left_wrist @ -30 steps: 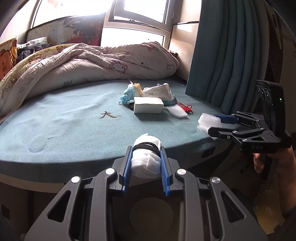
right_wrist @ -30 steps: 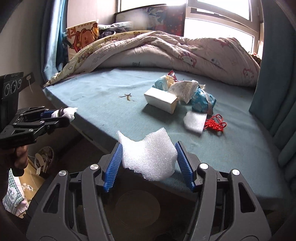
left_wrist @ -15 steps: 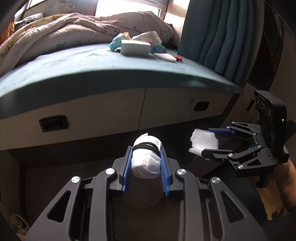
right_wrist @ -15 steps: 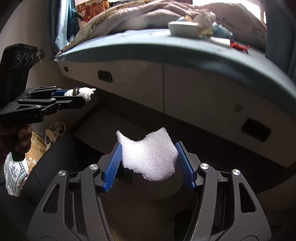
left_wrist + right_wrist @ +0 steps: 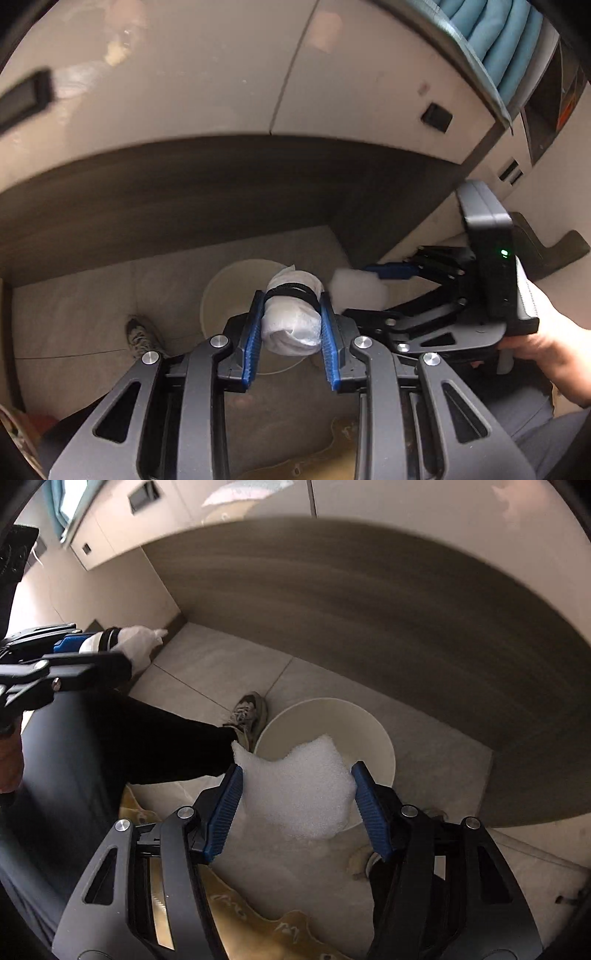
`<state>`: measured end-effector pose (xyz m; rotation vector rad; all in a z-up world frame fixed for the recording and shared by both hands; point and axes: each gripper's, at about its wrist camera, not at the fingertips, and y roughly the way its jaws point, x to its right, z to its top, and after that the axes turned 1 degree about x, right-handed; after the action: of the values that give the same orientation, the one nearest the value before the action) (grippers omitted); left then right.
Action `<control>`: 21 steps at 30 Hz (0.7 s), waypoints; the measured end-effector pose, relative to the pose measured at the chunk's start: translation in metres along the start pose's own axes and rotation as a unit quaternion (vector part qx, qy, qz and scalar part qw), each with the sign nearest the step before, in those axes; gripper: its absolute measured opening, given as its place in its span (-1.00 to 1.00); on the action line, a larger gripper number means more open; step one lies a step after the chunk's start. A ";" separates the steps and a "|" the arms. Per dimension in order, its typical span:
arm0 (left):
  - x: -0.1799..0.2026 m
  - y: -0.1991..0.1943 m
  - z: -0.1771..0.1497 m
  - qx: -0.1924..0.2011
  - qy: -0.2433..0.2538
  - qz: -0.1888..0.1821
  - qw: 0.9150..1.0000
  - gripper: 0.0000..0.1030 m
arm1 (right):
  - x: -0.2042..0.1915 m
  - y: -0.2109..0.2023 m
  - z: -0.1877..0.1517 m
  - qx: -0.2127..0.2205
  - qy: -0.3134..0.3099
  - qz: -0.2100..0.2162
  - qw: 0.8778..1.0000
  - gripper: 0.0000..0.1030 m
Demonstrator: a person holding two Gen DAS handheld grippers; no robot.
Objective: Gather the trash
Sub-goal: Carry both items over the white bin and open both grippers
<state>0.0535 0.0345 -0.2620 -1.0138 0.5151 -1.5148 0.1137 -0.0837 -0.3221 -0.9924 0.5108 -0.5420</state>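
Observation:
My left gripper [image 5: 291, 314] is shut on a white tissue wad [image 5: 291, 321] bound with a black band, held above a round white bin [image 5: 225, 295] on the floor. My right gripper [image 5: 295, 786] is shut on a piece of white foam [image 5: 295, 794], held over the near edge of the same bin [image 5: 332, 720]. The right gripper and its foam [image 5: 356, 291] show just right of the left one in the left wrist view. The left gripper with the tissue wad [image 5: 136, 637] shows at the left edge of the right wrist view.
The bin stands on grey floor tiles [image 5: 221, 668] below the bed base drawers [image 5: 184, 74]. A person's leg and shoe [image 5: 247, 712] are beside the bin. A yellowish patterned cloth [image 5: 258, 923] lies under the right gripper. A teal curtain [image 5: 491, 40] hangs at upper right.
Both grippers have swung down from the bed toward the floor, still holding the tissue wad and the foam. The white bin has come into view below them.

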 end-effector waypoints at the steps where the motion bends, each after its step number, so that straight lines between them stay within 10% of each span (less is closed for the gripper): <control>1: -0.002 0.007 0.000 -0.005 0.003 -0.005 1.000 -0.48 | 0.002 0.008 0.000 -0.003 -0.001 0.000 1.000 0.12; 16: -0.032 0.061 0.010 -0.020 -0.018 -0.007 1.000 -0.48 | 0.027 0.095 0.003 -0.087 -0.007 -0.002 0.996 0.34; 21: -0.029 0.064 0.009 -0.028 -0.013 0.000 1.000 -0.47 | 0.027 0.096 -0.001 -0.086 -0.014 -0.017 0.996 0.80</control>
<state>0.0958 0.0498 -0.3168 -1.0761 0.5418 -1.4918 0.1513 -0.0594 -0.4106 -1.1735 0.5222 -0.5191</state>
